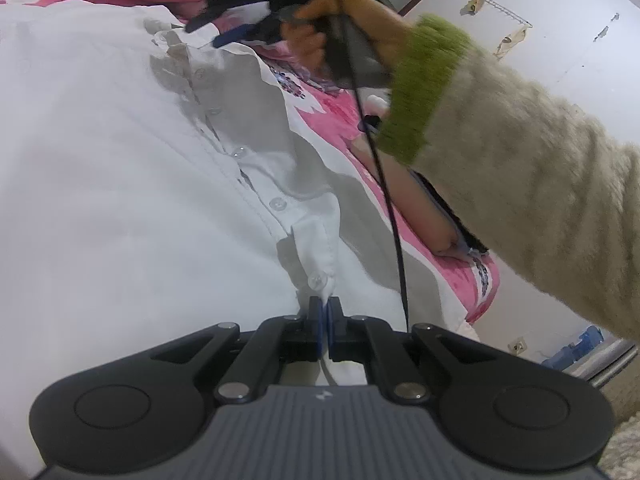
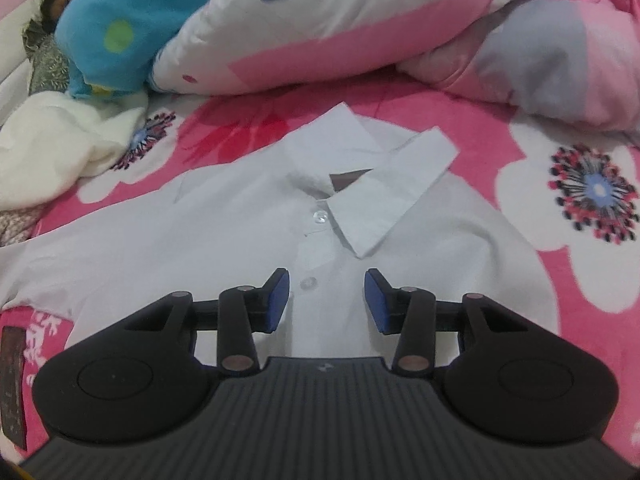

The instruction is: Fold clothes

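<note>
- Shirt (image 2: 192, 232), white and buttoned, lies spread front-up on a bed (image 2: 480, 148) covered by a pink sheet with large white flowers; in the right wrist view it fills the middle of the frame, its collar (image 2: 384, 184) pointing toward the top.
- Left claw (image 1: 324, 308) sits at the lower middle of the left wrist view, its blue-padded fingers together and clamped on the edge of the shirt's button strip, just below a clear button (image 1: 318, 280).
- From that grip the button strip runs up and to the left across the frame, with further buttons along it and grey folds of cloth beside it.
- Right claw (image 2: 326, 296) shows at the lower middle of its own view with its fingers apart; only shirt cloth and one button (image 2: 308, 282) lie under the gap, and the pads press on nothing.
- In the left wrist view the right claw appears blurred at the top of the frame, above the shirt's upper part, held by a hand (image 1: 352, 28) whose cream sleeve with a green cuff (image 1: 424, 88) crosses the right side; a black cable (image 1: 384, 184) hangs from it.
- Pink and white pillows (image 2: 320, 28) are piled along the top of the right wrist view, and a blue cushion (image 2: 132, 24) lies at the upper left, with a person lying partly behind it.
</note>
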{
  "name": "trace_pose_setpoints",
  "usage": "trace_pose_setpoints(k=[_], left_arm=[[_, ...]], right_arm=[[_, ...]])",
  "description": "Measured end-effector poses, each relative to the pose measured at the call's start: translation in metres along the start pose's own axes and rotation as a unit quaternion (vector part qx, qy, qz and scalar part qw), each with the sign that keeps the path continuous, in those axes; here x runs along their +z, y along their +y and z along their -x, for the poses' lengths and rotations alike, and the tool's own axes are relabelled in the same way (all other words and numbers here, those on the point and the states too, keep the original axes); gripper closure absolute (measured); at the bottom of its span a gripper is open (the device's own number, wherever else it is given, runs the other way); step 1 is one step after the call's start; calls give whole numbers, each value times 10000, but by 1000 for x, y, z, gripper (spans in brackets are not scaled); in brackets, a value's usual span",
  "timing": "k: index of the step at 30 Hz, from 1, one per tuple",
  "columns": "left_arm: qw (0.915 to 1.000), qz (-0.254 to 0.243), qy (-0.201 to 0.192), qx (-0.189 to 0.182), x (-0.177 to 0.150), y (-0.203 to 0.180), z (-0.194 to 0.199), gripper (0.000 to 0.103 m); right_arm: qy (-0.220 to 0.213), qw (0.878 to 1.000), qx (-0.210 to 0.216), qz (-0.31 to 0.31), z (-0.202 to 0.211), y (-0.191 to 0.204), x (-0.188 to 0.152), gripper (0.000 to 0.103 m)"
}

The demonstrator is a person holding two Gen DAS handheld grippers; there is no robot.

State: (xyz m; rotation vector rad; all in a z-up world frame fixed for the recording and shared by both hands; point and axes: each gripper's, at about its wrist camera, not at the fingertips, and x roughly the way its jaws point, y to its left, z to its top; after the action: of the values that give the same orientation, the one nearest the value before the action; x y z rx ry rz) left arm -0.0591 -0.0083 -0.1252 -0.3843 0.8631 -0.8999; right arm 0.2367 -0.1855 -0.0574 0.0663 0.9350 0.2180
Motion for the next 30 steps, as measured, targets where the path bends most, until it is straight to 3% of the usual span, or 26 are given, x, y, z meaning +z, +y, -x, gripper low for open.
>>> trace_pose_setpoints(k=[4, 9, 11, 12, 14, 16, 19, 22, 25, 30], left_arm=[[10000, 10, -11, -62, 1, 0, 0, 100], [9999, 3, -11, -107, 1, 1, 0, 100], [9999, 12, -20, -103, 1, 1, 1, 100], [9999, 19, -33, -94, 1, 1, 2, 100], [9999, 71, -73, -78, 0, 2, 3, 100], [9996, 189, -132, -145, 1, 3, 5, 100], [9982, 394, -247, -374, 2, 6, 10, 100], [9963, 598, -291, -551, 3, 8, 10, 101], [9964, 691, -184, -461, -2, 13, 6, 101], [9950, 886, -57, -450, -7, 17, 4, 101]], right_arm=[[239, 9965, -285, 750, -17, 19, 0, 59], [290, 9800, -858, 1770, -26, 38, -14, 61], [297, 9752, -1033, 1933, -30, 39, -15, 73], [303, 9735, -1112, 1973, -33, 39, -15, 94], [230, 9754, -1177, 1851, -35, 34, -13, 100], [6, 9824, -1085, 1521, -29, 27, -8, 101], [-571, 9944, -547, 697, -6, 11, 3, 101], [-1013, 9945, -52, 260, 11, 4, 12, 101], [-1003, 9943, 60, 362, 3, 11, 14, 101], [-602, 9956, -33, 719, -35, 28, 4, 101]])
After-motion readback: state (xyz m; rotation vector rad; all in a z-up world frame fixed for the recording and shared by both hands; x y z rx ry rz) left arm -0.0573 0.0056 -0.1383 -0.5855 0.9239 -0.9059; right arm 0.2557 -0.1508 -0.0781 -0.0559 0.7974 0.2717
